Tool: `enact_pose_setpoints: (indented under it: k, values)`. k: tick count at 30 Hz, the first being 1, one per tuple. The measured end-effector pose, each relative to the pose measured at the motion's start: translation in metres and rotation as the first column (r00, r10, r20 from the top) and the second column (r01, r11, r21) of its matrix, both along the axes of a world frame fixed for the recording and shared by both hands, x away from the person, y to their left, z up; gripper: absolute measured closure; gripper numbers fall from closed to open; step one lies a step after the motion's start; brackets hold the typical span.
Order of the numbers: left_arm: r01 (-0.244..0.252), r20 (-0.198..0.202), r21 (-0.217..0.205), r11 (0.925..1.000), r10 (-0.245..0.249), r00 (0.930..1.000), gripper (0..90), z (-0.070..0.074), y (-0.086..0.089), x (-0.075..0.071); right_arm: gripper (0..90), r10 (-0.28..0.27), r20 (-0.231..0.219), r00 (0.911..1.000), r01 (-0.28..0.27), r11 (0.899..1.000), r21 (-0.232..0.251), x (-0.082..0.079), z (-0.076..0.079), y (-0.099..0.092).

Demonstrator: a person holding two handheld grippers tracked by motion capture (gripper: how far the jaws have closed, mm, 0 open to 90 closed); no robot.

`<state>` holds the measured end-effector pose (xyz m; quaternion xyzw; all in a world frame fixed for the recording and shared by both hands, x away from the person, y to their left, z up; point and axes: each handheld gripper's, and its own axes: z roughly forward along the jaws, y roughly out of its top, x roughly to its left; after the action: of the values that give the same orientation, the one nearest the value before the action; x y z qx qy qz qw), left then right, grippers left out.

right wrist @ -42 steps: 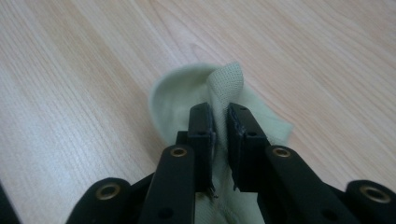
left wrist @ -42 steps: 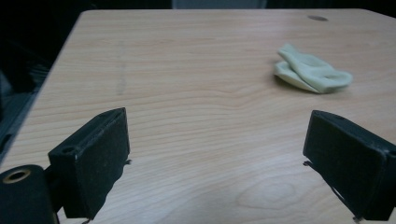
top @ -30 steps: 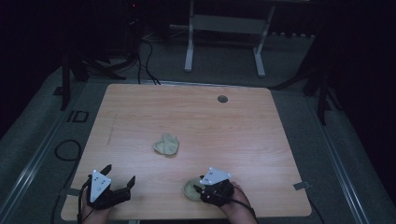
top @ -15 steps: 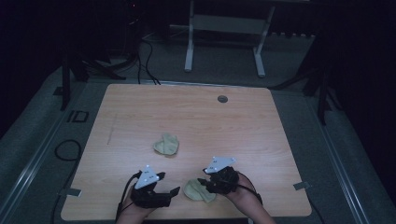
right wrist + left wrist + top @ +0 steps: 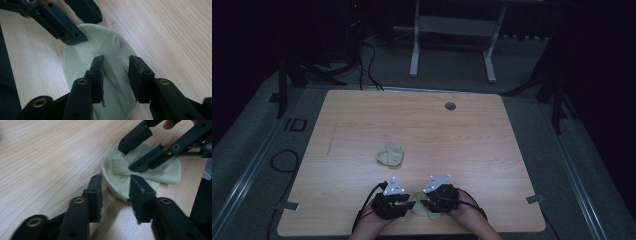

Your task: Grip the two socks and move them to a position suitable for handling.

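Note:
A pale green sock (image 5: 417, 206) lies flat near the table's front edge, between my two grippers. My left gripper (image 5: 116, 192) is open, its jaws low over the sock's rounded edge (image 5: 120, 186); in the high view the left gripper (image 5: 401, 204) sits just left of the sock. My right gripper (image 5: 115, 72) is open and straddles a raised mesh fold (image 5: 115, 65) of the sock (image 5: 82, 62); from above, this right gripper (image 5: 432, 202) is at the sock's right side. A second crumpled pale green sock (image 5: 389, 154) lies farther out, left of the table's centre.
The wooden table (image 5: 462, 145) has a round grommet hole (image 5: 450, 106) at the back right. Cables (image 5: 282, 162) trail on the floor to the left. A white stand (image 5: 452, 30) is behind the table.
My left gripper has swung from the front left corner to the right, ending beside the near sock. The right gripper has stayed on that sock, shifting slightly.

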<state>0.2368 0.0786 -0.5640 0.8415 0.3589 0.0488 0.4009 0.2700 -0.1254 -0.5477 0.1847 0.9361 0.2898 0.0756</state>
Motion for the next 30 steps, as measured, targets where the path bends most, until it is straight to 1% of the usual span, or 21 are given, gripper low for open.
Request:
enact_pose_setpoints:
  k: [1, 2, 3, 4, 5, 6, 7, 8, 10, 12, 14, 17, 19, 21, 22, 23, 24, 25, 27, 29, 30]
  values:
    - [-0.001, -0.001, 0.009, 1.0, 0.001, 1.0, 67.2, 0.0, -0.001, 0.001, 67.4, 0.001, -0.01, 0.9999, -0.001, 1.0, 0.006, 0.0, 0.0, -0.001]
    - [0.008, -0.003, 0.013, 0.9999, -0.008, 1.0, 71.2, -0.001, -0.001, 0.001, 68.6, 0.001, -0.013, 0.9999, -0.001, 1.0, 0.008, 0.001, -0.001, -0.001]
    - [0.007, -0.005, 0.019, 0.9998, -0.007, 1.0, 72.2, -0.001, -0.002, 0.002, 71.0, 0.003, -0.018, 0.9998, -0.003, 1.0, 0.011, 0.0, -0.001, -0.002]
    - [0.005, -0.008, 0.025, 0.9997, -0.004, 1.0, 76.2, -0.001, -0.003, 0.002, 73.4, 0.007, -0.021, 0.9998, -0.006, 1.0, 0.014, 0.0, -0.002, -0.002]
    - [0.013, -0.004, 0.03, 0.9995, -0.012, 0.9999, 80.2, -0.002, -0.004, 0.002, 75.5, 0.01, -0.018, 0.9998, -0.01, 1.0, 0.013, -0.001, -0.002, -0.002]
    - [0.004, 0.003, 0.033, 0.9994, -0.004, 1.0, 83.5, -0.002, -0.004, 0.002, 78.5, 0.016, -0.011, 0.9998, -0.016, 1.0, 0.01, -0.002, -0.002, -0.001]
    - [-0.002, 0.001, 0.033, 0.9995, 0.001, 1.0, 87.1, -0.002, -0.005, 0.003, 80.3, 0.018, -0.006, 0.9998, -0.018, 1.0, 0.009, -0.003, -0.002, 0.0]
    - [-0.001, 0.007, 0.035, 0.9994, 0.001, 1.0, 87.6, -0.002, -0.005, 0.002, 81.8, 0.018, 0.003, 0.9998, -0.018, 1.0, 0.005, -0.005, -0.002, 0.0]
    - [-0.001, 0.022, 0.054, 0.9985, 0.0, 0.9998, 88.0, -0.003, -0.006, 0.002, 83.8, 0.006, 0.016, 0.9999, -0.006, 1.0, -0.002, -0.008, -0.001, 0.001]
    - [-0.012, 0.022, 0.042, 0.999, 0.011, 0.9997, 88.4, -0.003, -0.006, 0.001, 84.3, -0.001, 0.046, 0.9989, 0.002, 1.0, -0.005, -0.012, 0.003, 0.0]
    - [-0.012, 0.028, 0.044, 0.9989, 0.011, 0.9995, 88.5, -0.002, -0.005, 0.0, 84.3, -0.015, 0.052, 0.9985, 0.013, 1.0, 0.025, -0.015, 0.011, -0.004]
    - [-0.017, 0.031, 0.041, 0.999, 0.016, 0.9994, 88.5, -0.001, -0.005, -0.001, 84.3, -0.044, 0.079, 0.9959, 0.039, 0.997, 0.059, -0.019, 0.027, -0.015]
    - [-0.027, 0.041, 0.048, 0.9985, 0.025, 0.9988, 88.5, 0.0, -0.004, -0.003, 84.3, -0.07, 0.099, 0.9926, 0.062, 0.994, 0.087, -0.02, 0.038, -0.024]
    - [-0.032, 0.039, 0.038, 0.9988, 0.03, 0.9988, 88.5, 0.001, -0.001, -0.003, 84.3, -0.099, 0.112, 0.9888, 0.087, 0.99, 0.108, -0.022, 0.047, -0.034]
    - [-0.032, 0.039, 0.038, 0.9988, 0.03, 0.9988, 88.5, 0.001, -0.001, -0.003, 84.3, -0.099, 0.112, 0.9888, 0.087, 0.99, 0.108, -0.022, 0.047, -0.034]
    - [-0.032, 0.039, 0.038, 0.9988, 0.03, 0.9988, 88.5, 0.001, -0.001, -0.003, 84.3, -0.116, 0.119, 0.9861, 0.102, 0.988, 0.116, -0.023, 0.05, -0.039]
    - [-0.043, 0.034, 0.023, 0.9988, 0.042, 0.9985, 88.5, 0.003, 0.003, -0.004, 84.3, -0.144, 0.113, 0.9831, 0.129, 0.983, 0.131, -0.024, 0.054, -0.049]
    - [-0.045, 0.034, 0.022, 0.9987, 0.044, 0.9984, 88.5, 0.004, 0.004, -0.004, 84.3, -0.155, 0.118, 0.9808, 0.139, 0.981, 0.135, -0.024, 0.054, -0.053]
    - [-0.059, 0.042, 0.027, 0.9979, 0.058, 0.9974, 88.5, 0.006, 0.007, -0.006, 84.2, -0.182, 0.106, 0.9776, 0.166, 0.976, 0.143, -0.024, 0.054, -0.061]
    - [-0.058, 0.044, 0.029, 0.9979, 0.057, 0.9974, 88.5, 0.008, 0.01, -0.008, 84.1, -0.209, 0.094, 0.9734, 0.194, 0.97, 0.148, -0.025, 0.05, -0.069]
    - [-0.064, 0.049, 0.033, 0.9974, 0.063, 0.9968, 88.5, 0.008, 0.01, -0.009, 84.1, -0.215, 0.089, 0.9725, 0.201, 0.969, 0.145, -0.025, 0.048, -0.072]
